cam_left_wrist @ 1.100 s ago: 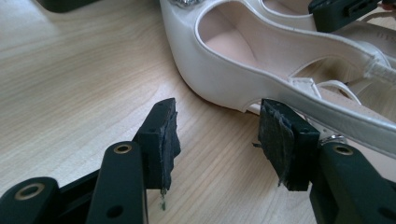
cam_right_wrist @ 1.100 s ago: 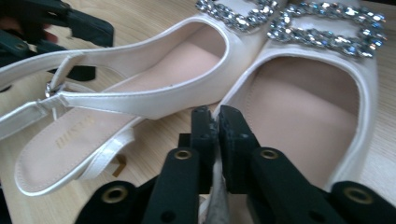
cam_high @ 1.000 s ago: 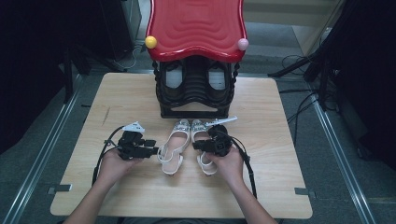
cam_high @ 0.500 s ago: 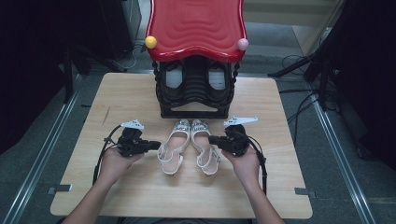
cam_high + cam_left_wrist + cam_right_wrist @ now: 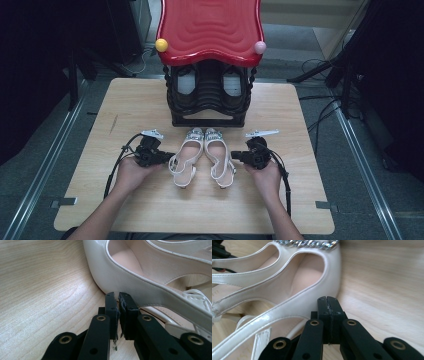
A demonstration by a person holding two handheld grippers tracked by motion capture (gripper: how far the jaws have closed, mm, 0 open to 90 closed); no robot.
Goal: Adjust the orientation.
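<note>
We had the pair of sandals lying side by side on the table [image 5: 125, 200], just in front of the black rack [image 5: 209, 107] with the red top [image 5: 210, 30], toes toward it. The left sandal [image 5: 186, 156] lay nearer our left gripper [image 5: 167, 159], the right sandal [image 5: 217, 156] nearer our right gripper [image 5: 235, 156].

In the left gripper view, the left gripper [image 5: 118, 295] had its jaws nearly together, a thin slit between the pads, tips right at the sandal's outer wall [image 5: 130, 277]; nothing sat between them, and they had just eased apart a little. In the right gripper view, the right gripper [image 5: 328, 299] was pinched fully closed on nothing, tips at the right sandal's side [image 5: 312, 302].

We judged the risk to be this: closed tips pressed from both sides could only shove. An uneven push might tip a sandal over or slide one toe off line, and a pad could snag a thin strap [image 5: 242, 280] and drag the shoe.
</note>
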